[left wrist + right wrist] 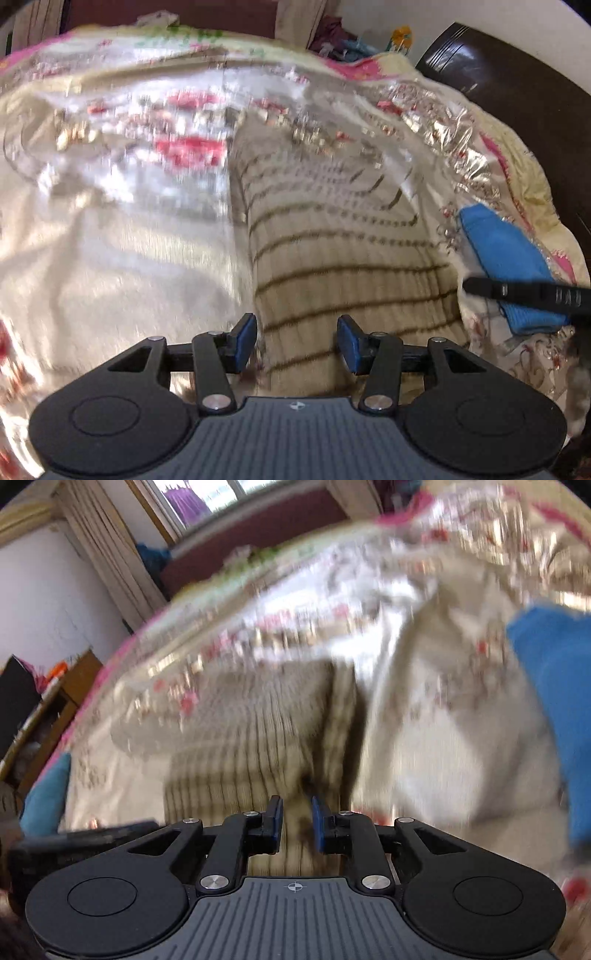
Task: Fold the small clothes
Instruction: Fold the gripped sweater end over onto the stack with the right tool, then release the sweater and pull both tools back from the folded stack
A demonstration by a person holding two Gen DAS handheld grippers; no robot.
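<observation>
A cream garment with thin brown stripes lies on the bed, its long edge running away from me. My left gripper is open just above its near end, with nothing between the jaws. In the right wrist view the same striped garment lies ahead, blurred by motion. My right gripper has a narrow gap between its jaws over the garment's near edge; I cannot tell whether cloth is pinched. A folded blue cloth lies to the right of the garment and also shows in the right wrist view.
The bed is covered by a floral sheet under shiny clear plastic. A dark wooden headboard stands at the right. The other gripper's black finger crosses the blue cloth. A window and curtains and a wooden cabinet are beyond the bed.
</observation>
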